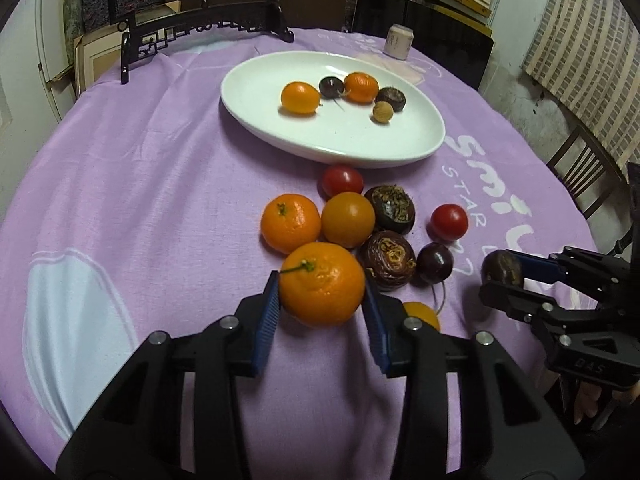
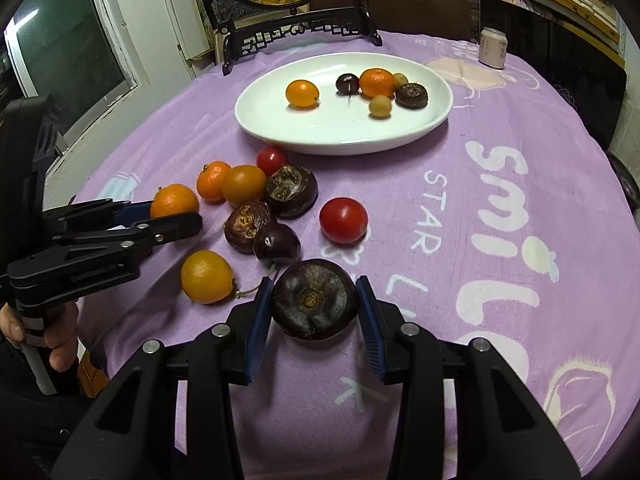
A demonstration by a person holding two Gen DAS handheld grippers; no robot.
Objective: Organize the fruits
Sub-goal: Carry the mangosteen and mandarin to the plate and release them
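My left gripper is shut on a mandarin orange; the pair also shows in the right wrist view, gripper and orange. My right gripper is shut on a dark water chestnut; it shows at the right of the left wrist view. A white oval plate at the back holds several fruits. More oranges, red tomatoes and dark chestnuts lie loose on the purple cloth between plate and grippers.
A black carved stand with a round picture stands behind the plate. A small white jar sits at the back right. A small orange with a stem lies near my right gripper. A wooden chair is past the table's right edge.
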